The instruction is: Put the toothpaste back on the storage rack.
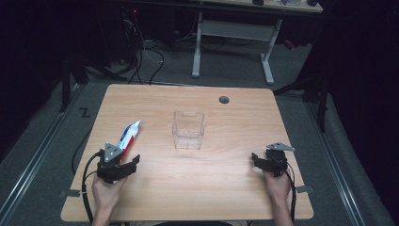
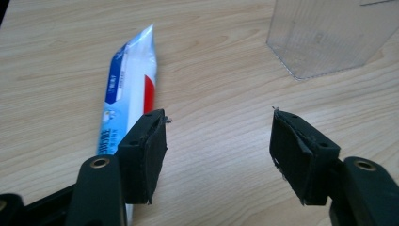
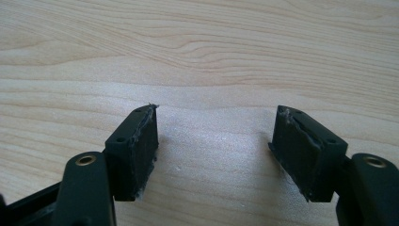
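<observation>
A white, blue and red toothpaste tube [image 1: 129, 134] lies flat on the wooden table [image 1: 226, 188], left of centre. In the left gripper view the tube [image 2: 127, 99] runs under and past the left-hand jaw. My left gripper [image 1: 128, 162] is open, low over the table right by the tube's near end, with bare wood between its pads [image 2: 301, 157]. A clear plastic box [image 1: 188, 129] stands upright at the table's middle, and its corner [image 2: 324, 35] shows ahead of the left gripper. My right gripper [image 1: 259, 160] is open near the right front, over bare wood [image 3: 216, 70].
A round cable hole [image 1: 224, 100] sits near the table's far edge. Beyond the table stands a white desk frame [image 1: 233, 42] with cables on the dark floor. Metal rails run along both sides of the table.
</observation>
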Tool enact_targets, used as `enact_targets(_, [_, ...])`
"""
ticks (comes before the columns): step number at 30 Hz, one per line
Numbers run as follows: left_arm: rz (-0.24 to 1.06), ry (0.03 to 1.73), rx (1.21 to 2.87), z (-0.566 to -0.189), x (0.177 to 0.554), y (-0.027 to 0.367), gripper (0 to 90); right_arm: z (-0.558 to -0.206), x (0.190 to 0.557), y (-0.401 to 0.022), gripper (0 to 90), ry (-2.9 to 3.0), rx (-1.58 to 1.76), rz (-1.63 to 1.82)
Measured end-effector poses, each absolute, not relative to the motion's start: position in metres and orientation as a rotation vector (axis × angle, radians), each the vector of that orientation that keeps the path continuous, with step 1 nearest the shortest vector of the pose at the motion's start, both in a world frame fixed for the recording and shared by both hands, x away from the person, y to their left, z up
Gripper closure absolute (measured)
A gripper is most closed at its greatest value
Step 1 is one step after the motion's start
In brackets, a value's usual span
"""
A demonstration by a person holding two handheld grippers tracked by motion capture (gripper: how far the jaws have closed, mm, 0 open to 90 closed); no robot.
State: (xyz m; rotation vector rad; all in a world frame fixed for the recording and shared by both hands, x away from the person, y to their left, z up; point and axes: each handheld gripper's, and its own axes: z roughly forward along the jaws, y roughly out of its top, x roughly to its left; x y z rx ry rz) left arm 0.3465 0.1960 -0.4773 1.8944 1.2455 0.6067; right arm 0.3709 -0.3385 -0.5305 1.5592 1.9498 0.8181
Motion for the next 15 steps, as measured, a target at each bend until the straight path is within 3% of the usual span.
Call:
enact_targets(4, [0.665, 1.260, 1.909, -0.472, 0.348, 0.201, 37.7, -0.531, 0.371, -0.338, 32.0, 1.949, 1.560, 0.818])
enact_targets(15, [0.640, 1.294, 1.882, -0.467, 0.358, 0.214, 38.6, -0.531, 0.371, -0.339, 32.0, 1.950, 1.559, 0.818])
